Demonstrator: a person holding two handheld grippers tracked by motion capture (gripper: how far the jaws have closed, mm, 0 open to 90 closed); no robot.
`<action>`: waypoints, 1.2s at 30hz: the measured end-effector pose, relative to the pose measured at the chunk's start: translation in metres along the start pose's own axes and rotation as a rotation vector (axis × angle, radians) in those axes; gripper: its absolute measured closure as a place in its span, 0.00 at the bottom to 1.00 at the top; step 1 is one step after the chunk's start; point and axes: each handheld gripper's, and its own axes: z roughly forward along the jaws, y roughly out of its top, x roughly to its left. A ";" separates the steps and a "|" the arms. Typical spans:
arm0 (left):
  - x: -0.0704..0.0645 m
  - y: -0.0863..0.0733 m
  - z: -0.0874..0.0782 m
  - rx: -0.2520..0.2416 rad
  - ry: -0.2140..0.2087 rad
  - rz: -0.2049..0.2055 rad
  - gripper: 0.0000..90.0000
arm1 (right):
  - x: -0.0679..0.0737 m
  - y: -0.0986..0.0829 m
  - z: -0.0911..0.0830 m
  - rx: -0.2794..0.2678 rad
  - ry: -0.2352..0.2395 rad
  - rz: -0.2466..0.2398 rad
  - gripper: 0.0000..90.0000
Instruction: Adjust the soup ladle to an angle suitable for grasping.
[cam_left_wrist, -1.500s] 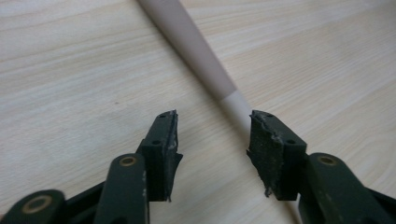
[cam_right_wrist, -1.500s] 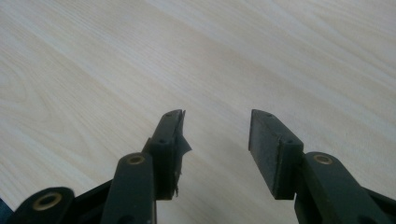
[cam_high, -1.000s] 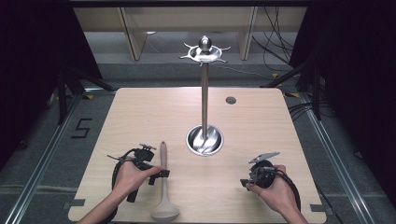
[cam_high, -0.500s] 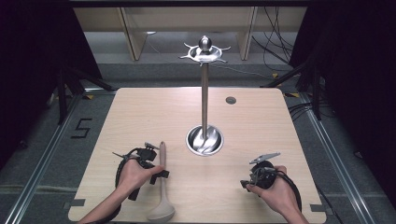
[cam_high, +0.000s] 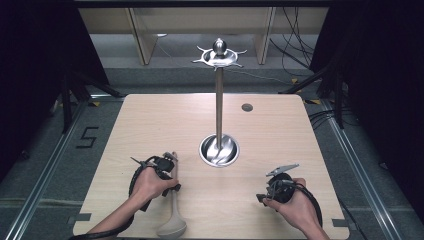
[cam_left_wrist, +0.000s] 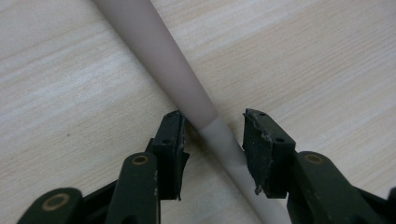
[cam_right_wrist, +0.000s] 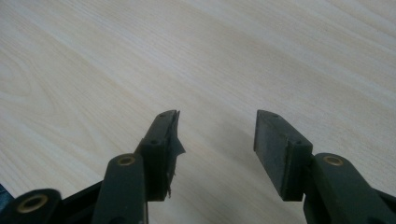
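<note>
The left gripper is straddling the handle of a pale ladle; its jaws are standing partly open, one pad touching the handle and the other just clear, so nothing is clamped. In the high view the ladle is lying on the wooden table at about seven o'clock from the steel utensil stand, bowl end nearest the person. The right gripper is hovering wide open over bare wood at about five o'clock from the stand, gripping nothing.
</note>
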 end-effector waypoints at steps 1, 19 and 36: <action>0.000 0.000 0.000 0.000 0.000 0.000 0.65 | 0.000 0.000 0.000 -0.001 0.001 0.000 0.56; 0.011 0.001 -0.007 0.090 0.104 0.139 0.84 | -0.003 0.000 0.001 -0.027 -0.006 -0.031 0.56; 0.014 0.005 -0.004 0.113 0.042 0.167 0.85 | -0.003 0.000 0.001 -0.024 -0.012 -0.024 0.56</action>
